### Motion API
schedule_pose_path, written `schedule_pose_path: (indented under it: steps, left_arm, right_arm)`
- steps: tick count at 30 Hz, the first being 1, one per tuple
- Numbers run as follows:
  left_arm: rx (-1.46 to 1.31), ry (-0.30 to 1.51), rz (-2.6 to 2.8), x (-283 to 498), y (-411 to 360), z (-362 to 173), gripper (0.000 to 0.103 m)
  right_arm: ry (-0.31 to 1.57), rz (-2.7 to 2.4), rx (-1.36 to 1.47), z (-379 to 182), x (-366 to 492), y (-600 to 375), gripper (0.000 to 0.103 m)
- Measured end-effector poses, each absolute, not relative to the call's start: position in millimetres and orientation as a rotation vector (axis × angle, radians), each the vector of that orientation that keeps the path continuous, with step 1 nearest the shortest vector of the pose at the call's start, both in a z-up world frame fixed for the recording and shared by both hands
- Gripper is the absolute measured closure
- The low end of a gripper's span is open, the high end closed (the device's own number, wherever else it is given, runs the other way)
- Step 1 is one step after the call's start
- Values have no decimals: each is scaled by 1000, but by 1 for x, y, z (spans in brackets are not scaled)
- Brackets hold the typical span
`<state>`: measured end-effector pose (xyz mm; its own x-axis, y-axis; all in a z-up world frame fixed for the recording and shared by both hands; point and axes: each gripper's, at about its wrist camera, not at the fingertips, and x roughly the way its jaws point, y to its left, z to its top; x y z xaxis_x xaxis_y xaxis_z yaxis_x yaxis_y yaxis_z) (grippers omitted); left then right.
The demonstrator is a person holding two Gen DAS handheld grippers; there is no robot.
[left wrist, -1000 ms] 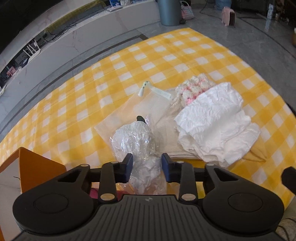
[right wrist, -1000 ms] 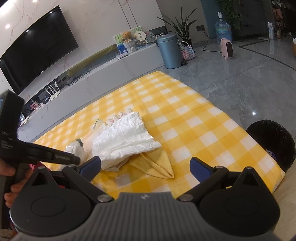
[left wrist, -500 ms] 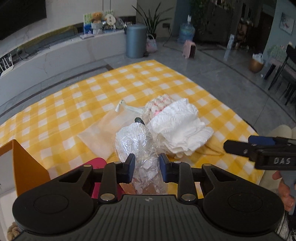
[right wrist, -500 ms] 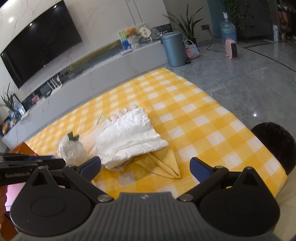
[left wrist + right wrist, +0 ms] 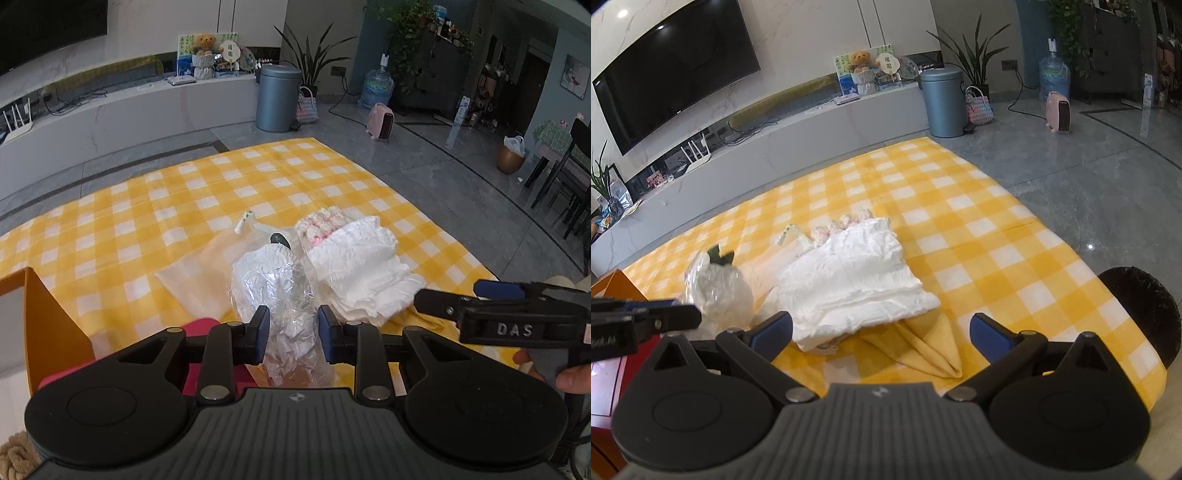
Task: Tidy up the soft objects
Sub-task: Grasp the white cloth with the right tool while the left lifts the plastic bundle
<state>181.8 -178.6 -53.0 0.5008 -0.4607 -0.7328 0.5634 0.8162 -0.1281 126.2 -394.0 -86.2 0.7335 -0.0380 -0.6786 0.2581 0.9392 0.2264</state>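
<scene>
My L gripper point(image 5: 290, 334) is clamped on the crinkly clear plastic bag point(image 5: 271, 284) w/ white stuffing, lifted over the yellow check cloth point(image 5: 177, 206). R gripper point(image 5: 881, 330) jaws wide apart, nothing btwn them, above the white folded garment point(image 5: 849, 280) and yellow cloth napkin point(image 5: 931, 350).

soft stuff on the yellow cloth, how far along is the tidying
Early on. Nothing looks put away yet. In hand: the left gripper has its jaws shut on the plastic-wrapped bundle. The right gripper is open and empty. Left on the checked cloth: the white garment, the pink knit behind it, the yellow napkin and a clear bag. An orange box stands at the left.
</scene>
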Motion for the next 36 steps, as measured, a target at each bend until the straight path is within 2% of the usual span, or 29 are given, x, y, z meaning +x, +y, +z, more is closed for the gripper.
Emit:
schedule_pose_path:
  steps: [4, 8, 11, 16, 18, 19, 22, 31, 36]
  left_arm:
    - [226, 969, -668, 177, -204, -57, 71]
    - [340, 1009, -639, 174, -234, -66, 69]
    - [380, 1051, -568, 180, -244, -79, 61]
    - [519, 1091, -539, 180, -267, -94, 26]
    - [564, 1115, -505, 179, -272, -106, 26]
    - [556, 1111, -499, 177, -272, -107, 36]
    - [499, 1092, -494, 174, -268, -99, 41]
    - [377, 908, -606, 153, -224, -36, 42]
    - [267, 756, -591, 166, -192, -29, 42]
  right_arm:
    - [740, -193, 317, -87, 127, -395, 3]
    - [729, -207, 321, -84, 121, -398, 3]
    - [727, -214, 340, -85, 119, -402, 3]
    - [727, -219, 342, -85, 119, -404, 3]
    - [723, -215, 340, -84, 118, -403, 3]
    - [720, -212, 341, -84, 118, -404, 3]
    - [712, -209, 353, -84, 116, -406, 3]
    - [704, -208, 368, -84, 114, -408, 3]
    - [703, -188, 320, -82, 117, -399, 3]
